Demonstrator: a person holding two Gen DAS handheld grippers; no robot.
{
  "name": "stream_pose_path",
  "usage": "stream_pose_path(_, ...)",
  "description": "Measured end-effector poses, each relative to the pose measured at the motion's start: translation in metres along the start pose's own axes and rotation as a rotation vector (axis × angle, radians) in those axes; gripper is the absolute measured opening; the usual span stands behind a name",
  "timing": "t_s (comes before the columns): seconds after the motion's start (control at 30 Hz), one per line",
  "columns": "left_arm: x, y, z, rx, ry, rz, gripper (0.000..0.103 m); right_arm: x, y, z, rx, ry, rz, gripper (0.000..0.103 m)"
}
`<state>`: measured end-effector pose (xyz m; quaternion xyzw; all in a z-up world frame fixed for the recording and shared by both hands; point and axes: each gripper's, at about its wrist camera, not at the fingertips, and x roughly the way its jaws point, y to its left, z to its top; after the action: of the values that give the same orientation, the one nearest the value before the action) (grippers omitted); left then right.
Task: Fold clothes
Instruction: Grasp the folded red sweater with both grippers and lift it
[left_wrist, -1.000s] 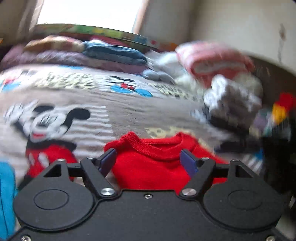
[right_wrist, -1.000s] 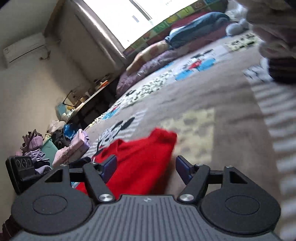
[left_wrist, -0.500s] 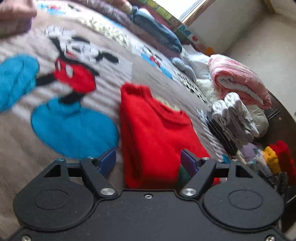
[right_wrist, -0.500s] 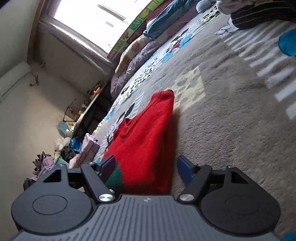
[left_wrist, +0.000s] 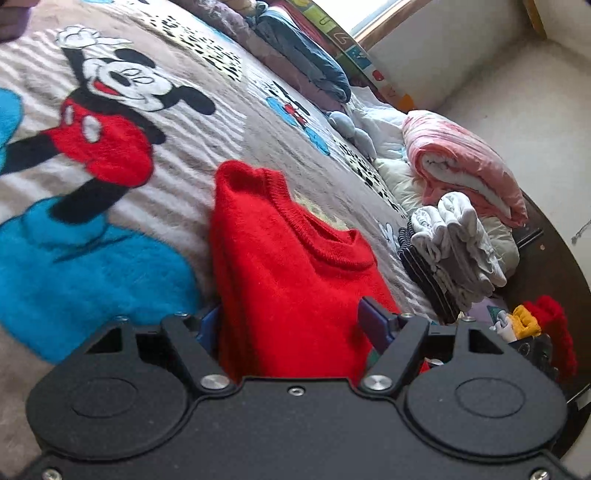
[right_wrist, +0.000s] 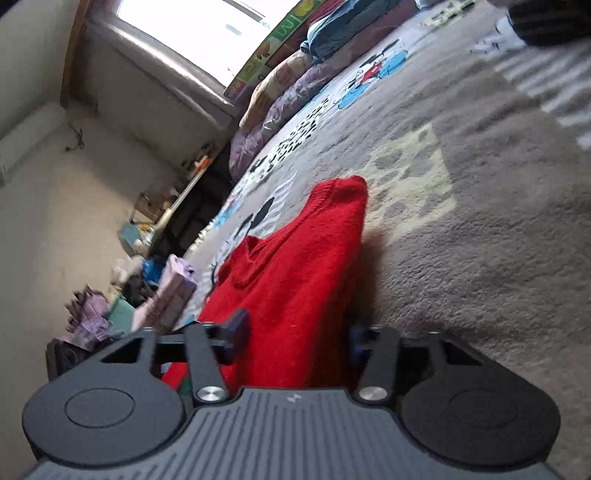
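On the cartoon blanket (left_wrist: 229, 122), both tools, left tool (left_wrist: 291, 325) and right tool (right_wrist: 295, 332), gape wide astride the red sweater (left_wrist: 288, 266); closing shallow could drag its fold loose.

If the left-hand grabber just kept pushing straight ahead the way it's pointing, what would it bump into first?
Nothing new: the left gripper already has the red sweater between its open fingers. Pushing on would likely just bunch it along the cartoon-mouse blanket.

Red sweater (left_wrist: 291, 280), grey cartoon-mouse blanket (left_wrist: 229, 122)
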<state>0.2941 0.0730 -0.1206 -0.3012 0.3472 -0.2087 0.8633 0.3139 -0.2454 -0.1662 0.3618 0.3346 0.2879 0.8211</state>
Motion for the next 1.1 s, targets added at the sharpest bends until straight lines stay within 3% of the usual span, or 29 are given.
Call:
stream_pose_path(0.13, 0.005, 0.002, 0.000, -0.014, 0.017, -0.058, 0.039, -0.001, -0.006, 0.001, 0.040, -0.006, 0.041, 0.036)
stream_pose_path(0.23, 0.000, 0.000, -0.001, -0.031, 0.018, -0.099, 0.036, -0.008, -0.004, -0.001, 0.058, -0.027, 0.066, 0.033)
stream_pose_path(0.4, -0.025, -0.018, -0.010, -0.063, -0.005, -0.207, 0.035, -0.048, 0.002, -0.009, 0.127, -0.094, 0.163, 0.033)
stream_pose_path(0.67, -0.036, -0.084, -0.036, 0.026, 0.025, -0.337, 0.035, -0.149, 0.011, -0.020, 0.116, -0.232, 0.177, 0.033)
stream_pose_path(0.9, 0.002, -0.144, -0.021, 0.083, 0.076, -0.457, 0.035, -0.213, 0.009, 0.002, 0.093, -0.387, 0.160, 0.033)
stream_pose_path(1.1, 0.040, -0.219, -0.007, 0.131, 0.135, -0.570, 0.035, -0.284, 0.007, 0.028, 0.081, -0.539, 0.142, 0.033)
